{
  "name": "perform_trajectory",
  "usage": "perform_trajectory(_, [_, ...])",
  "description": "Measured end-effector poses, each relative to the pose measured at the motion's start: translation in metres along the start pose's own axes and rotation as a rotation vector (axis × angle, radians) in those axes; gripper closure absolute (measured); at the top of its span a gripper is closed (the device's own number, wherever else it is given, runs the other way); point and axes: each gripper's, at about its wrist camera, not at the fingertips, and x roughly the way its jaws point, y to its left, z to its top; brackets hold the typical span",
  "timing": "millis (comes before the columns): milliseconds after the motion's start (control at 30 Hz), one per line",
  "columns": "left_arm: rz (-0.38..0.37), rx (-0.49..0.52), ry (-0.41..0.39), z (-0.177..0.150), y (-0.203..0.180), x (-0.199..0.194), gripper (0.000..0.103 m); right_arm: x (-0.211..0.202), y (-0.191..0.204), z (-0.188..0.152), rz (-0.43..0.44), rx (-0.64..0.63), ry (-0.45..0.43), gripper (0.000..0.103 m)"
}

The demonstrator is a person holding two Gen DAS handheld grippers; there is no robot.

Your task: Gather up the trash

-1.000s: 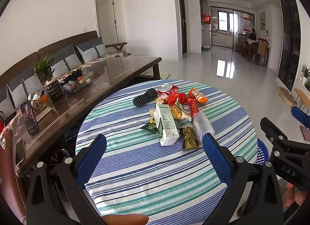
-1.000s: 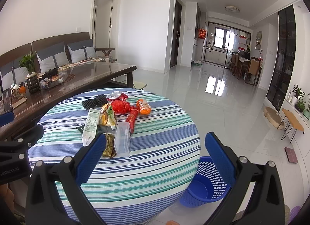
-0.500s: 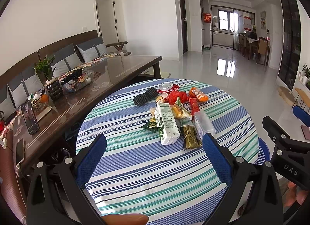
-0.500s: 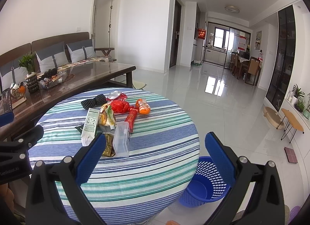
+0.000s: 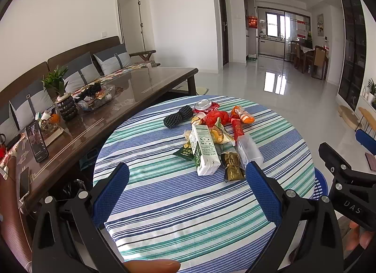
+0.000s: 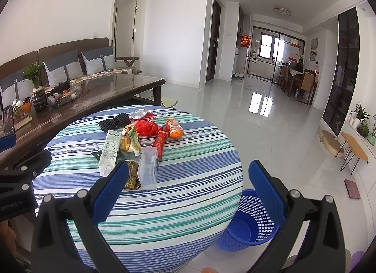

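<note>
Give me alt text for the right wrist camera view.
An open right hand-held gripper hovers, empty, over a round table with a striped cloth, where trash is piled: a milk carton, a clear plastic box and red wrappers. A blue basket stands on the floor beside the table.

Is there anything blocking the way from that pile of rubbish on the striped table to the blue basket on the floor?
Nothing visible does. The trash pile lies on the round table, and the blue basket stands open-topped on the floor just past the table's edge on the right. Both the left gripper and right gripper hover open before the pile, holding nothing.
</note>
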Motion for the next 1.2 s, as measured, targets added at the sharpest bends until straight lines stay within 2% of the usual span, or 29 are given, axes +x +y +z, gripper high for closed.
perform_trajectory(533, [0.002,0.002,0.001,-0.005,0.0054,0.0021,0.005,0.0008,-0.0009,-0.0009,-0.001,-0.001,0.001,0.005])
perform_trajectory(567, [-0.029,0.002,-0.005,-0.0057,0.0054,0.0013,0.005,0.0003,0.0003,0.0003,-0.001,-0.002,0.001,0.005])
perform_trajectory(633, [0.003,0.002,0.002,-0.0053,0.006,0.002,0.005,0.0005,-0.0002,-0.0002,-0.001,-0.002,0.001,0.005])
perform_trajectory(1200, [0.004,0.004,0.002,-0.0054,0.0052,0.0023,0.005,0.0005,0.001,0.0008,-0.002,-0.003,0.003,0.005])
